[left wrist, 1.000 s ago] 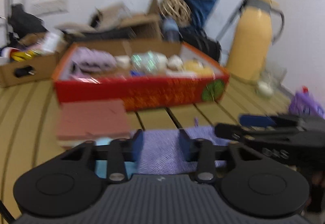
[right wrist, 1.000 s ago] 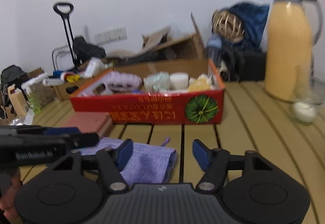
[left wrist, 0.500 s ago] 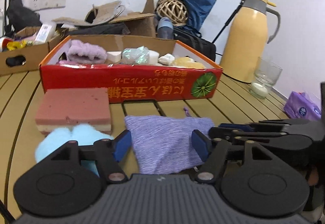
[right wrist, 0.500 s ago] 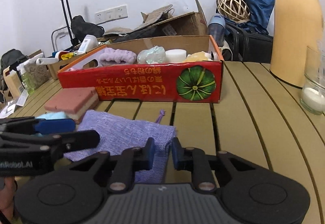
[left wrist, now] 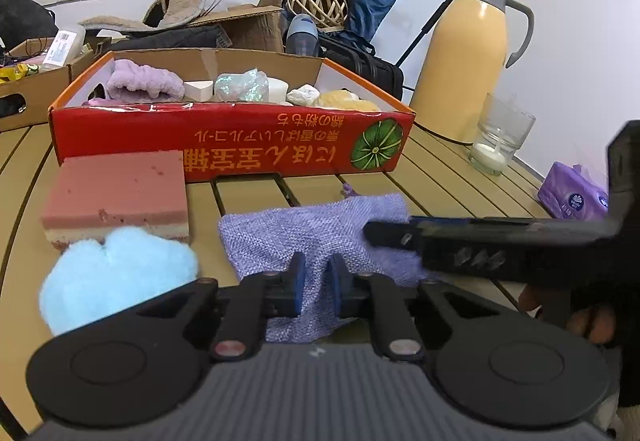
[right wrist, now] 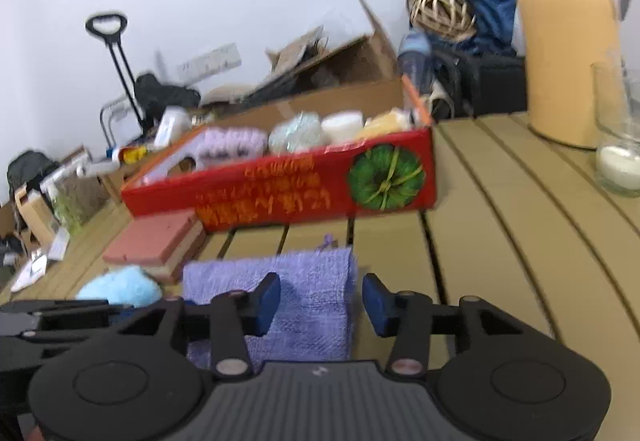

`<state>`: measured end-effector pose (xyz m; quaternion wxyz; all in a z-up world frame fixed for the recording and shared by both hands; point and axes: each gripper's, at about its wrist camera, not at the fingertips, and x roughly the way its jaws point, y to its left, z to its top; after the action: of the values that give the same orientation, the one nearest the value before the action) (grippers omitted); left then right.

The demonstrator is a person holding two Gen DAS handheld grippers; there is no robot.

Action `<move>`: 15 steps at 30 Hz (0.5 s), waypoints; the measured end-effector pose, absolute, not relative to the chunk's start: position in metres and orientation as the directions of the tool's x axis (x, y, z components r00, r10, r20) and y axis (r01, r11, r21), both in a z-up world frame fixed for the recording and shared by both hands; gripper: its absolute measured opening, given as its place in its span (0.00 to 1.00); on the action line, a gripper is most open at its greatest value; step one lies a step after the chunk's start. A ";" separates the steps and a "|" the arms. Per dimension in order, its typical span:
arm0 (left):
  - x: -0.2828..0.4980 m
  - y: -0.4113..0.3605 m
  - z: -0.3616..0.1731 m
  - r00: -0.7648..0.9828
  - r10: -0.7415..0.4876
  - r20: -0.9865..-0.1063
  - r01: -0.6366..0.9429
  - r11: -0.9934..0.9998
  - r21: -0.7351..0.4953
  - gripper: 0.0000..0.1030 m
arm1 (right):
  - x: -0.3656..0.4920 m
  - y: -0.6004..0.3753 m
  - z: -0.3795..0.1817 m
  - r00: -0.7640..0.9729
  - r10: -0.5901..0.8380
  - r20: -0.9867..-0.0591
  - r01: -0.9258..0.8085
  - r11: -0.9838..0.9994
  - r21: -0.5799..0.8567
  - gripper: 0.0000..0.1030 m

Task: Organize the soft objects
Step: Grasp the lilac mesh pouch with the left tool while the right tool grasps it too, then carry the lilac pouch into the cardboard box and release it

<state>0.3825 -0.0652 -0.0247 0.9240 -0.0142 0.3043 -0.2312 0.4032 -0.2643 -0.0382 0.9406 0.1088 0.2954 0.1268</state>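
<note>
Left gripper (left wrist: 317,289) has just closed, clenched on the near edge of the one purple pouch (left wrist: 308,229) lying flat on the slatted table (left wrist: 448,193); right gripper (right wrist: 318,299) has just been opening, its blue pads apart and straddling the pouch's right edge, not pressing it. Left of the pouch, one blue puff (left wrist: 116,273) touches one pink sponge (left wrist: 116,193), bare slats to the pouch's right. Behind, one red box (left wrist: 224,145) holds several soft items, with one glass (left wrist: 500,139), one yellow jug (left wrist: 468,57) and one purple tissue pack (left wrist: 572,199) near the table's right edge.
</note>
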 end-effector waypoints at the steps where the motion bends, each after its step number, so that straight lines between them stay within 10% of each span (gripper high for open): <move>1: 0.381 -0.066 -0.024 0.714 -0.432 -0.551 0.422 0.893 -0.154 0.14 | 0.405 -0.259 -0.040 0.789 0.283 -0.545 -0.173 0.954 0.244 0.40; 7: 0.374 -0.067 -0.018 0.779 -0.350 -0.520 0.367 0.927 -0.073 0.57 | 0.397 -0.231 -0.038 0.796 0.178 -0.578 -0.211 0.978 0.011 0.19; 11: 0.377 -0.067 -0.019 0.749 -0.385 -0.540 0.389 0.914 -0.112 0.54 | 0.383 -0.232 -0.035 0.808 0.159 -0.567 -0.219 0.975 -0.039 0.01; 13: 0.375 -0.070 -0.019 0.739 -0.416 -0.530 0.423 0.899 -0.115 0.21 | 0.379 -0.241 -0.033 0.813 0.162 -0.560 -0.210 0.978 -0.021 0.02; 15: 0.373 -0.074 -0.019 0.737 -0.426 -0.526 0.441 0.892 -0.104 0.16 | 0.380 -0.248 -0.034 0.799 0.205 -0.566 -0.226 0.974 0.034 0.02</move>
<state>0.3729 -0.0735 -0.0191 0.9317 0.0135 0.2787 -0.2325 0.3805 -0.2480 -0.0338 0.9482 -0.0177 0.2962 0.1137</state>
